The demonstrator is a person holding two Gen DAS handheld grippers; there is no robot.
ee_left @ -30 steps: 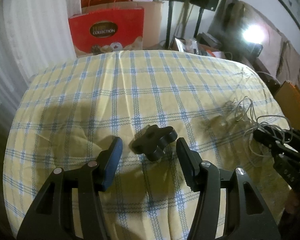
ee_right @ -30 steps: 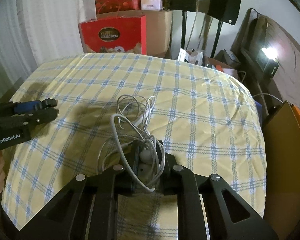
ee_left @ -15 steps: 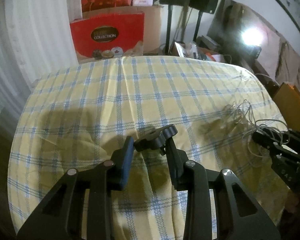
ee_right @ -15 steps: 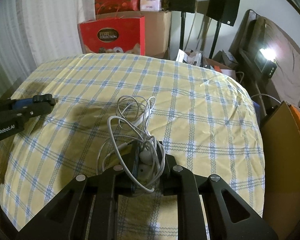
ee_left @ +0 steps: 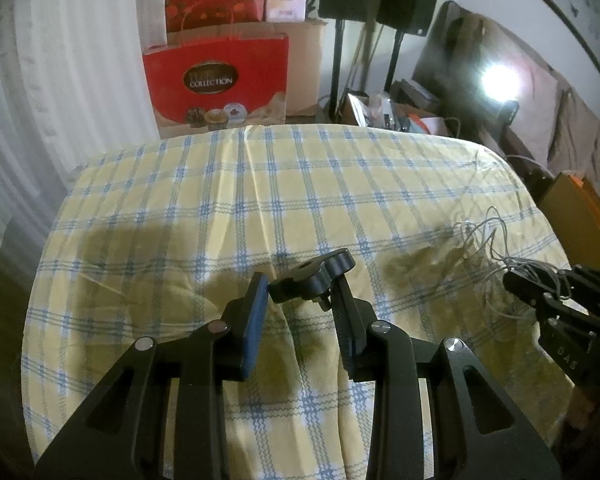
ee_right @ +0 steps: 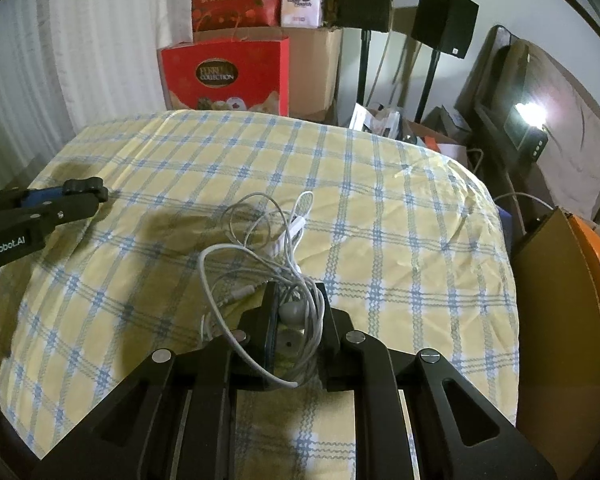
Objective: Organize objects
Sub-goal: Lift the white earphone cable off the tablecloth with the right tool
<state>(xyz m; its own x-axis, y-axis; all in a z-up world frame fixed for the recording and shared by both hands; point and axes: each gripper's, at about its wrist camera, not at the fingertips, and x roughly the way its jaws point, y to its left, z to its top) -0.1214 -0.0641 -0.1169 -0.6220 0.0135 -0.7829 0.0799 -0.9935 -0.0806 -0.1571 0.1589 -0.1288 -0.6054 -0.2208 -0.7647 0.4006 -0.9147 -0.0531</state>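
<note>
Room: a cluttered room is seen, with white curtains (ee_left: 60, 80), a red gift bag (ee_left: 220, 84) against a cardboard box (ee_right: 312, 68), two black speakers on stands (ee_right: 444, 20) and a bright lamp (ee_left: 498, 82) at the right.
Surface: a table is covered by a yellow cloth with blue checks (ee_left: 300, 184).
Left gripper (ee_left: 302, 284): the fingers are closed on a black knob (ee_left: 314, 274), which is gripped between the blue pad (ee_left: 256, 320) and the opposite finger, at or just above the cloth; contact with the cloth cannot be told.
Right gripper (ee_right: 296, 308): the fingers are clamped on a tangle of white earphones (ee_right: 268, 240), one earbud being pinched between them.
Cable: its loops are spread forward over the cloth, near the table's right side.
</note>
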